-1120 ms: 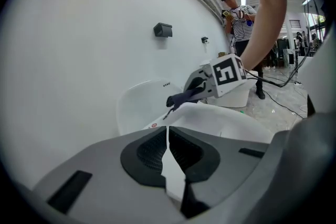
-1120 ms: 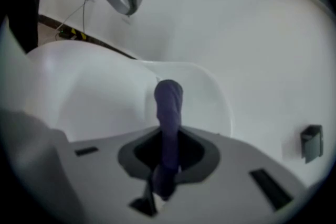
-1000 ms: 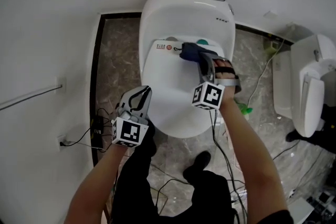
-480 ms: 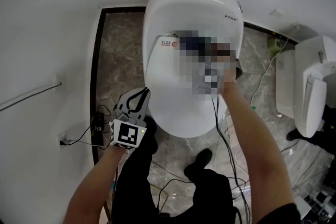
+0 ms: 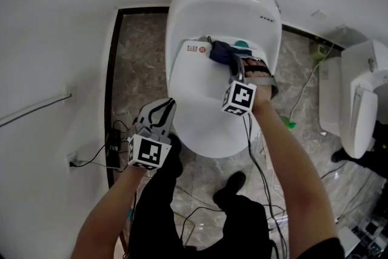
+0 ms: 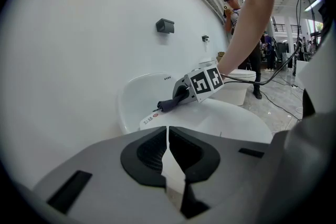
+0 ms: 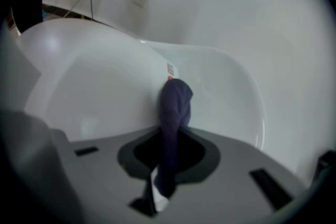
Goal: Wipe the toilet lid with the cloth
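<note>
A white toilet with its lid (image 5: 206, 106) down fills the middle of the head view. My right gripper (image 5: 231, 63) is shut on a dark blue cloth (image 5: 220, 51) and presses it onto the back part of the lid, near a small label (image 5: 193, 49). In the right gripper view the cloth (image 7: 173, 113) hangs out from between the jaws against the white lid (image 7: 100, 92). My left gripper (image 5: 159, 112) hovers off the lid's front left edge, shut with nothing in it. The left gripper view shows the cloth (image 6: 169, 105) and the lid (image 6: 231, 118) ahead.
A white wall runs behind and to the left. Cables (image 5: 254, 179) trail over the marble floor around the person's feet (image 5: 229, 186). A second white toilet (image 5: 357, 106) stands at the right. A power strip (image 5: 112, 148) lies by the wall at left.
The right gripper has pushed the cloth a little toward the back of the lid and slightly right. The left gripper has stayed near the front left edge.
</note>
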`<state>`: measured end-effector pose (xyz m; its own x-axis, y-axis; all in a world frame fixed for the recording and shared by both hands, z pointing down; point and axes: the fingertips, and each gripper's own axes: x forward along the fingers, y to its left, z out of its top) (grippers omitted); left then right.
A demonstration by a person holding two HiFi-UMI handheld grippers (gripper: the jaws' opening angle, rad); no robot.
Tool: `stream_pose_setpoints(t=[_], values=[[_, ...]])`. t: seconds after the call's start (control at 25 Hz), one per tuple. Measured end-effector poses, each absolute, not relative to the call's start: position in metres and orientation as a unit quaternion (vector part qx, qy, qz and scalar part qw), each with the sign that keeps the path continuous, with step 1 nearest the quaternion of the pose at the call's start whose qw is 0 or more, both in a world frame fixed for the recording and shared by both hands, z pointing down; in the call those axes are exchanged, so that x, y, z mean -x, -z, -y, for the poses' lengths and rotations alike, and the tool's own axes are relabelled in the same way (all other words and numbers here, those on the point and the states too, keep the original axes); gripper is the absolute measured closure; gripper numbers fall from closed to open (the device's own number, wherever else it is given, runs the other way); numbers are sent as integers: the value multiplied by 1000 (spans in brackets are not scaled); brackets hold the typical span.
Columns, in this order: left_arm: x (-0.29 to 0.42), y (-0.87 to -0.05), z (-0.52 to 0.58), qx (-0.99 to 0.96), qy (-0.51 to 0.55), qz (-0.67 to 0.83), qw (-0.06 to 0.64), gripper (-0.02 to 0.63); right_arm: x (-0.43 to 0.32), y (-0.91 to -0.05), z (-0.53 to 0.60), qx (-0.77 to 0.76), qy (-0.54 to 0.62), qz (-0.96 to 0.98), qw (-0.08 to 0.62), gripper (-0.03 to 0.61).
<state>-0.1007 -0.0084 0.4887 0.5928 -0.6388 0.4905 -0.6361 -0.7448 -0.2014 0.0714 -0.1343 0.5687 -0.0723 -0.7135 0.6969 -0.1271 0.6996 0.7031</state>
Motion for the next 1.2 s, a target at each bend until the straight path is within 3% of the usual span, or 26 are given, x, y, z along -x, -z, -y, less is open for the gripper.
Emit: stream_pose_setpoints(t=[1.2], values=[[81, -480, 9, 894, 275, -352, 9, 584, -60, -569, 58, -300, 241, 705, 596, 514]])
